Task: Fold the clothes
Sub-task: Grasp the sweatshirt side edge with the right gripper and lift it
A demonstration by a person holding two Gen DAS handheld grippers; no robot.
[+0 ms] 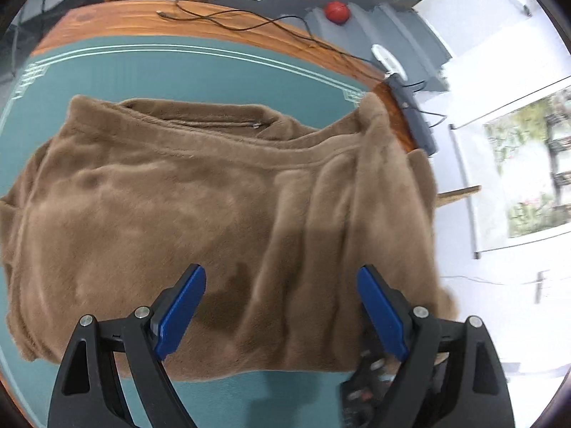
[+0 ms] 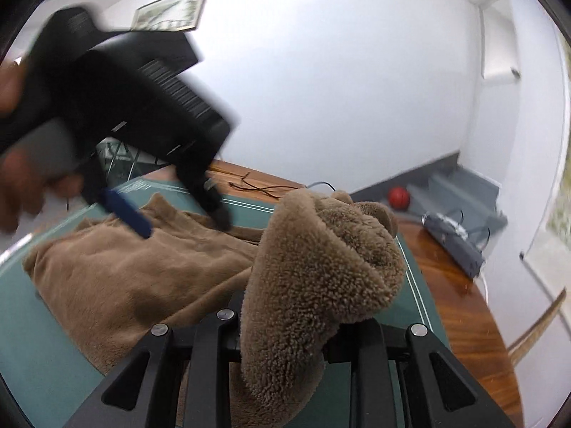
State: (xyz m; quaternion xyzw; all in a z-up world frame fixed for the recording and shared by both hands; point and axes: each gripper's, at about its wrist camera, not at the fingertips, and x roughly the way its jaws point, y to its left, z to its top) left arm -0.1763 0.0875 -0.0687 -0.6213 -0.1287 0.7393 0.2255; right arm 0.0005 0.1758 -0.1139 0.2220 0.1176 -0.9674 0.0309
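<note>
Left wrist view: my left gripper (image 1: 282, 306) hovers with fingers wide apart over the brown fleece garment (image 1: 200, 214) filling mid-frame on the green mat (image 1: 214, 67).

Right wrist view: my right gripper (image 2: 285, 339) is clamped on a thick fleece bunch at lower centre — that bulk could slip out, or drag the laid part askew.

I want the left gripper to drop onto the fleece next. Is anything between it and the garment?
Nothing visible: the left gripper hangs open directly above the brown fleece garment, with only bare fleece between its blue fingers.
</note>
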